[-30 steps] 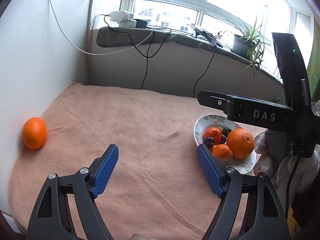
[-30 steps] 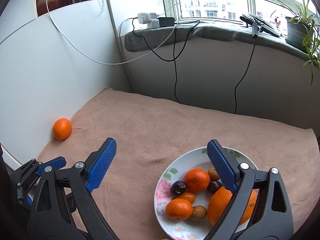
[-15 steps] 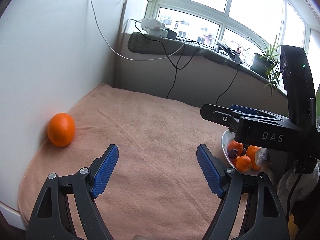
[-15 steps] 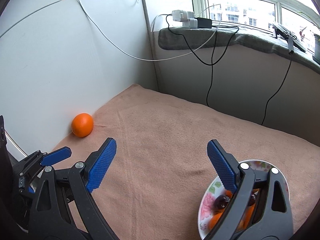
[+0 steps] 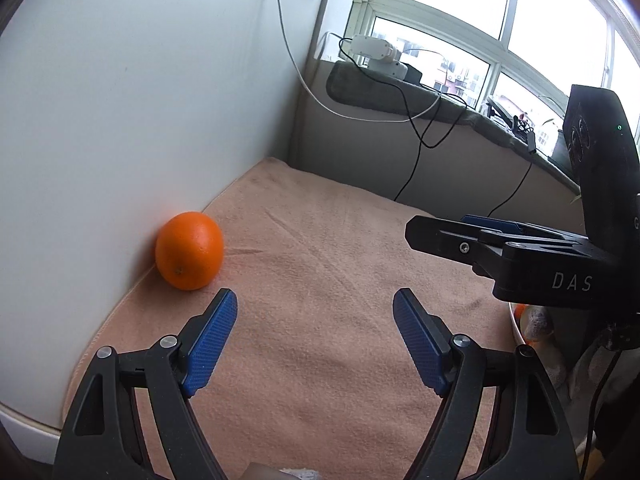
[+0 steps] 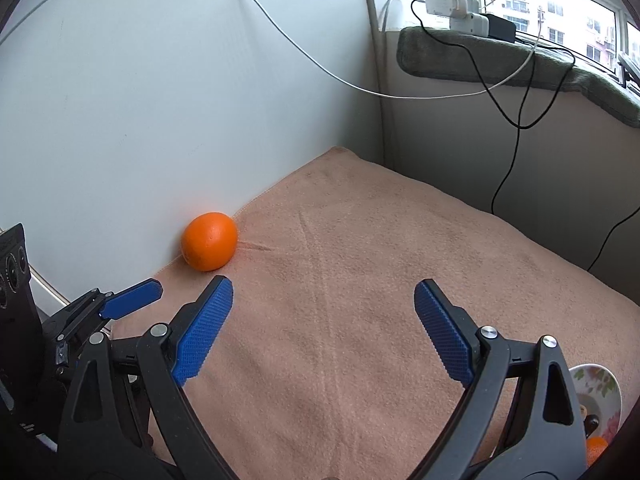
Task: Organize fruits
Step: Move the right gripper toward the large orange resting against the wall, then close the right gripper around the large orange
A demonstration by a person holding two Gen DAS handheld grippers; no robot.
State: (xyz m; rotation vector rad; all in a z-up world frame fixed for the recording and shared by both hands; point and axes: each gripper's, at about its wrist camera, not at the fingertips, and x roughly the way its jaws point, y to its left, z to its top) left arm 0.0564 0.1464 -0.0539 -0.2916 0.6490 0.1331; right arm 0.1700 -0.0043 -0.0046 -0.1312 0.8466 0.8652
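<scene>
A lone orange [image 5: 189, 251] [image 6: 209, 241] rests on the peach towel [image 5: 320, 280], touching the white wall panel on the left. My left gripper [image 5: 315, 308] is open and empty, with the orange just ahead of its left finger. My right gripper [image 6: 323, 296] is open and empty too, the orange a little beyond its left fingertip. The flowered fruit plate [image 6: 600, 384] shows only as a rim at the lower right of the right wrist view, an orange [image 6: 596, 450] in it half hidden. In the left wrist view the right gripper's body [image 5: 520, 252] covers nearly all of the plate.
A white wall panel [image 5: 140, 120] bounds the towel on the left. At the back a grey-covered windowsill [image 6: 520, 60] carries power adapters, and black and white cables [image 6: 516, 152] hang down from it. The towel [image 6: 360, 280] is bare between the orange and the plate.
Both grippers swung left toward the wall. The lone orange grew larger and moved toward each view's middle; the fruit plate slid off to the right edge. Jaws stayed wide.
</scene>
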